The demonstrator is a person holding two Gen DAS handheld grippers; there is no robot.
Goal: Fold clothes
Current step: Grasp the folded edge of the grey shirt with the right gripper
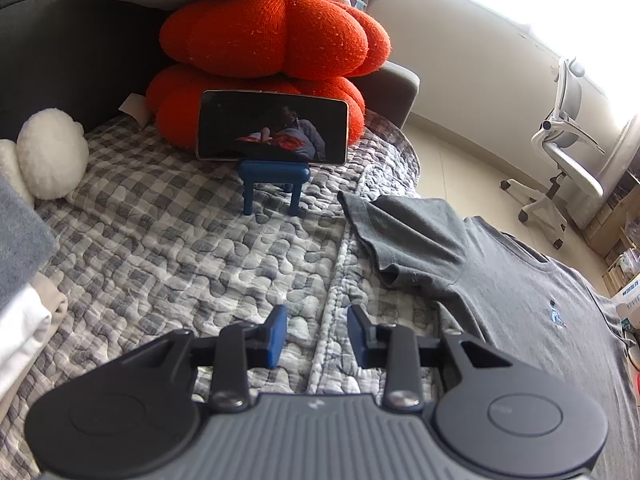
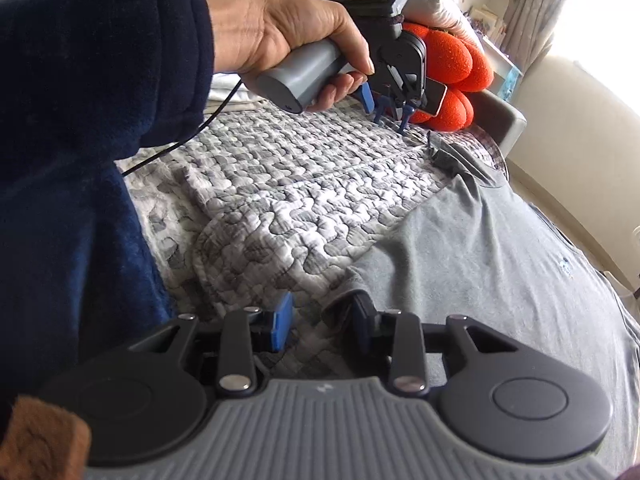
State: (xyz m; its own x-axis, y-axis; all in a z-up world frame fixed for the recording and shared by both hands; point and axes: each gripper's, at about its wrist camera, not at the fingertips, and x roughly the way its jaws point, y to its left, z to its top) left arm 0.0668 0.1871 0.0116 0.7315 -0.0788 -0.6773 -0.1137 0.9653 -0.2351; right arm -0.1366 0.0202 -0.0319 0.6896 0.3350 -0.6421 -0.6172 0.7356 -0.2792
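Your T-shirt point(image 2: 500, 248) lies spread flat on the quilt point(image 2: 280, 200) with its collar to the far right, its hem corner at your empty, open right gripper point(image 2: 322, 322), while your open left gripper point(image 1: 317, 334) holds nothing near the sleeve.

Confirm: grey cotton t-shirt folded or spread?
Mostly spread: the grey cotton t-shirt lies flat on the checked quilted blanket, only its sleeve rumpled.

— Premises type?
— Domestic living room. Grey upholstered sofa point(image 1: 60, 52) under a grey-and-white checked quilted cover point(image 1: 180, 248), orange knitted pumpkin-shaped cushions point(image 1: 272, 32), white fluffy soft toy point(image 1: 52, 152).
— Further evidence?
— White swivel desk chair point(image 1: 568, 148) on pale flooring, curtained window point(image 2: 536, 12).
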